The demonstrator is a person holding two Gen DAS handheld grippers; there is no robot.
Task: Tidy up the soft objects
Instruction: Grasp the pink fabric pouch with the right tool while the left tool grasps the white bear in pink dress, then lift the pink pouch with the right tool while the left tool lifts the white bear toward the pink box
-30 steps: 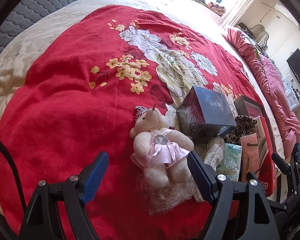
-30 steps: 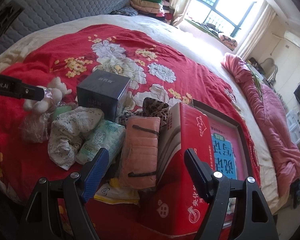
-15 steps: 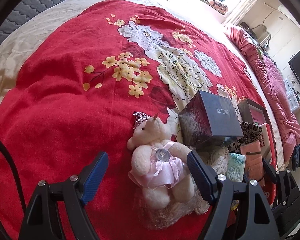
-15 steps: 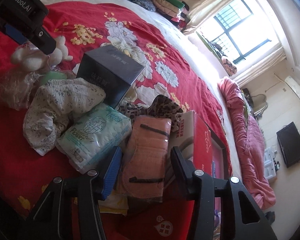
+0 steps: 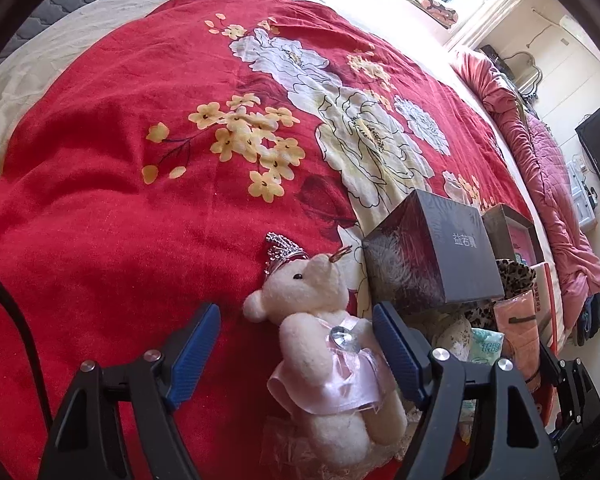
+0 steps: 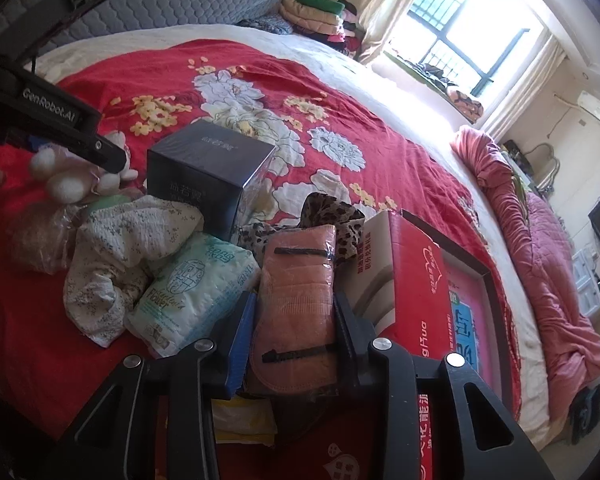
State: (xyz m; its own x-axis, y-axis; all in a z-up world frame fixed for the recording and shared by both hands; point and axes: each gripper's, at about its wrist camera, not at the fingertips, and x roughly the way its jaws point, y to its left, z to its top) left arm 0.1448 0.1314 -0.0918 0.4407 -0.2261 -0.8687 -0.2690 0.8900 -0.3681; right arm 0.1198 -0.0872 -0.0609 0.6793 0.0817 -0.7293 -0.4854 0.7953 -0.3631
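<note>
Your right gripper [image 6: 294, 338] has just been closing, and its fingers [image 6: 242, 334] now press both sides of the pink wrapped pack [image 6: 296, 300], which stands on end in the pile at the near edge of the bed. Just left of that pack lies the tissue packet [image 6: 196, 284], with the white floral cloth [image 6: 128, 240] bunched against it. To the right, the red carton [image 6: 416, 280] leans beside the pack, and a leopard-print cloth [image 6: 332, 212] pokes up behind them.

Your left gripper [image 5: 296, 340] has narrowed slightly but its fingers [image 5: 196, 344] are wide apart and closed on nothing. The teddy bear [image 5: 320, 320] in its pink dress lies on its back between them: the right-hand finger is right up against the bear's side, though whether it touches you cannot tell, and the left-hand one is well clear. A small silver crown [image 5: 280, 248] sits on the bear's head.

Just past the bear stands the dark box [image 5: 432, 256], beside the pile. Beyond it the red floral blanket [image 5: 140, 160] stretches across the bed, and a rumpled pink quilt [image 6: 540, 240] runs along the far right side.
</note>
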